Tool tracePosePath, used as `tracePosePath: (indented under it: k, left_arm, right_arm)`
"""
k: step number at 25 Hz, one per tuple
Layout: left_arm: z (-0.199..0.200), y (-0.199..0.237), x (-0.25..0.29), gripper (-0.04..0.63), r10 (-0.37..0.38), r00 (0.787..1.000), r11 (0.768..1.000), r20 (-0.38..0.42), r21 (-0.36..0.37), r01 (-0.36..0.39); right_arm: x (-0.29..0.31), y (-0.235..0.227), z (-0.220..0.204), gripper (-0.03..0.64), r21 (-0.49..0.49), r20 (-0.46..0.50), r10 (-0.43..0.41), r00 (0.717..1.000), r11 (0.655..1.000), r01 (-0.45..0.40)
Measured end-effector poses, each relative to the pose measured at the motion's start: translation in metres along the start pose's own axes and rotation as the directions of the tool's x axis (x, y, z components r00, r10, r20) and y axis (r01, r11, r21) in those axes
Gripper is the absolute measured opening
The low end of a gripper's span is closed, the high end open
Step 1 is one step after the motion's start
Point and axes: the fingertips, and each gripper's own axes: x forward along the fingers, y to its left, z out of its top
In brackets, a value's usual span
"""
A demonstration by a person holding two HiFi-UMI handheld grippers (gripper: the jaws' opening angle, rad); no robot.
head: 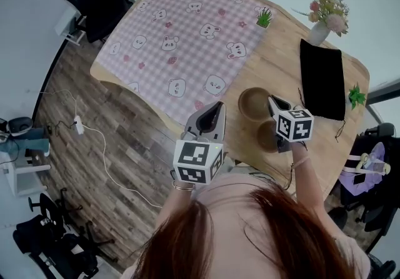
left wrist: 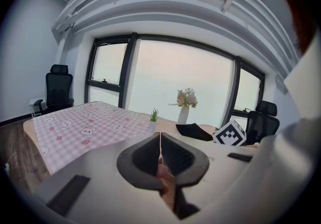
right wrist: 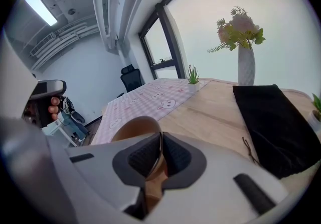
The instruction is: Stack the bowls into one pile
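Note:
Two brown bowls lie on the wooden table [head: 281,52] in the head view. The farther bowl [head: 253,104] is open side up, and my right gripper [head: 273,101] is shut on its right rim. In the right gripper view that bowl [right wrist: 134,128] shows left of the jaws, its rim pinched between the pads [right wrist: 161,153]. The nearer bowl [head: 267,136] lies partly hidden under the right gripper's marker cube. My left gripper [head: 218,107] hovers near the table's front edge, left of the bowls. It [left wrist: 160,153] is shut with nothing between its jaws.
A pink checked cloth with bears [head: 187,40] covers the table's left half. A black cloth [head: 322,79] lies right of the bowls. Farther back stand a vase of flowers [head: 325,18] and a small green plant [head: 264,18]. Another plant [head: 356,95] is at the right edge.

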Motion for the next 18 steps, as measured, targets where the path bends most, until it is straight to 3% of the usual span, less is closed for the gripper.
tracePosePath:
  k: [18]
  left_arm:
    - [-0.007, 0.008, 0.000, 0.012, 0.028, 1.000, 0.999, -0.012, -0.032, -0.029]
  right_arm:
    - [0.028, -0.005, -0.014, 0.020, -0.048, -0.101, -0.046, 0.994, 0.998, 0.041]
